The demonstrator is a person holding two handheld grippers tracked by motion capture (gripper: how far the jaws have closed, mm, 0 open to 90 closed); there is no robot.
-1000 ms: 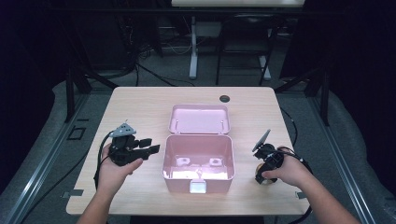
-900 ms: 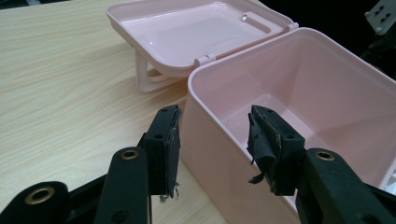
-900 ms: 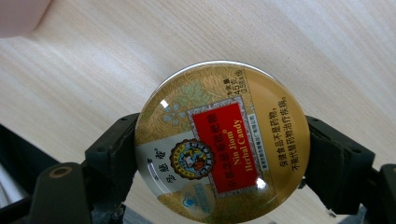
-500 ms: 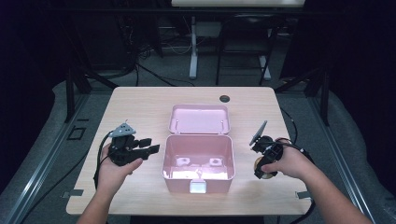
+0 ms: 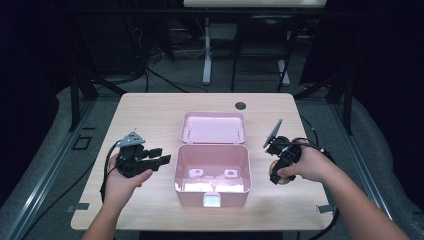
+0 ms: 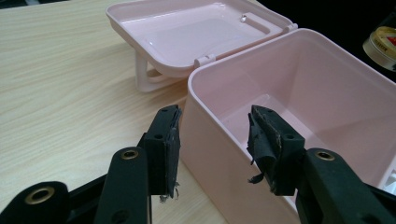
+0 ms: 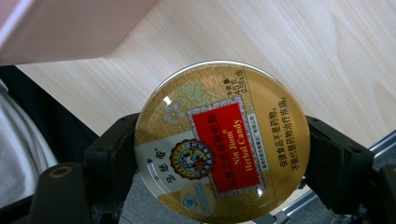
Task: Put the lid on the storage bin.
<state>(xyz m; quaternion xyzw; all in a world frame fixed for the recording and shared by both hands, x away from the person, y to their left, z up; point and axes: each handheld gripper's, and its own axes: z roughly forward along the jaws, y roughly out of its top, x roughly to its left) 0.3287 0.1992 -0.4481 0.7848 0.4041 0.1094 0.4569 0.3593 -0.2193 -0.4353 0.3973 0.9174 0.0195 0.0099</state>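
Note:
A pink plastic box [image 5: 212, 172] stands open at the table's middle, its lid [image 5: 213, 127] laid back behind it. My left gripper [image 5: 159, 156] is open just left of the box; in the left gripper view its jaws straddle the box's near wall [image 6: 219, 140] with nothing between them. My right gripper [image 5: 278, 172], right of the box, is shut on a round gold candy tin [image 7: 222, 142] with a red label. The tin [image 5: 281, 177] is held close to the table in the high view.
The light wooden table [image 5: 150, 115] has a dark cable hole [image 5: 240, 106] near its far edge. Black cables trail off both sides. A dark floor and metal stands lie beyond the table.
My right gripper has moved left toward the box with the tin. The left gripper has stayed where it was.

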